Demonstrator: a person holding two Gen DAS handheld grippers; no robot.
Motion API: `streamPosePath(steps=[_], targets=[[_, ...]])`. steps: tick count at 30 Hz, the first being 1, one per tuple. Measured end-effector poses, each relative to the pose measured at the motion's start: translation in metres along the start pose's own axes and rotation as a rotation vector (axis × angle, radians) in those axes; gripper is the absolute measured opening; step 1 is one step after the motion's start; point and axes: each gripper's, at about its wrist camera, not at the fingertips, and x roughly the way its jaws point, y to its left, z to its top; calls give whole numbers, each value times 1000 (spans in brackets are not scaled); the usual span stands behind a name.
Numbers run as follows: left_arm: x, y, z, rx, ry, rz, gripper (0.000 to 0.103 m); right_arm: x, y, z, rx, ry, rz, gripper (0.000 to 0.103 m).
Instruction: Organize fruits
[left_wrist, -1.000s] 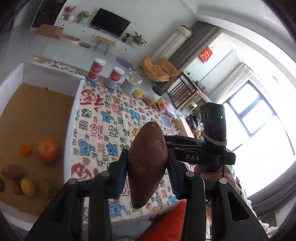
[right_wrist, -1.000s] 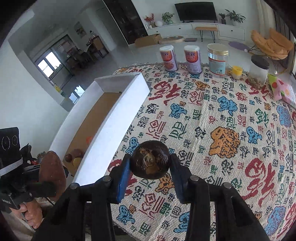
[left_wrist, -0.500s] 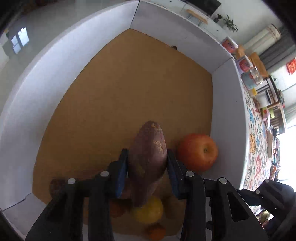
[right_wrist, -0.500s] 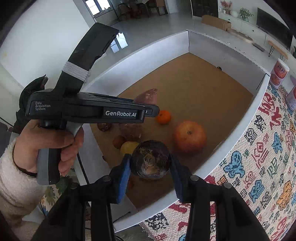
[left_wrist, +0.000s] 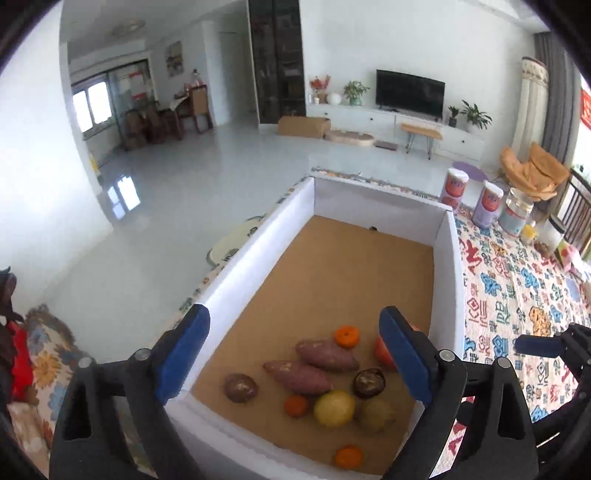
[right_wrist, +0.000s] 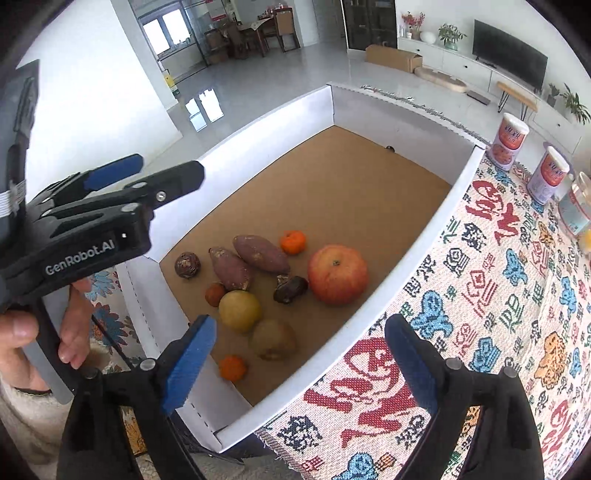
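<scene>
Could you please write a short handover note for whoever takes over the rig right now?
Left hand-held gripper: jaws have just opened, nothing between them.
Right hand-held gripper: the same, jaws just opened, empty.
Both are over the box.
In the box: two sweet potatoes, apple, and smaller fruit.
Done: both loads dropped in.
Left: no loose fruit visible on the tablecloth; check out of view.

Bright daylight, soft shadows. Window glare patches lie on the glossy pale tiled floor (left_wrist: 125, 195). Fisheye bending and dark vignetting mark all corners.
</scene>
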Motion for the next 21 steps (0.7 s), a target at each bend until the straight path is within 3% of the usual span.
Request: streamPosePath(steps=[4, 9, 21], targets=[[-9, 25, -13, -52, 102, -65, 94, -19, 7, -3, 31, -35, -73, 99], [-9, 48, -29, -59, 196, 14, 94, -20, 25, 1, 70, -22, -72, 99], [7, 52, -40, -43, 255, -1, 94, 0, 50, -1, 35, 18, -118, 99]])
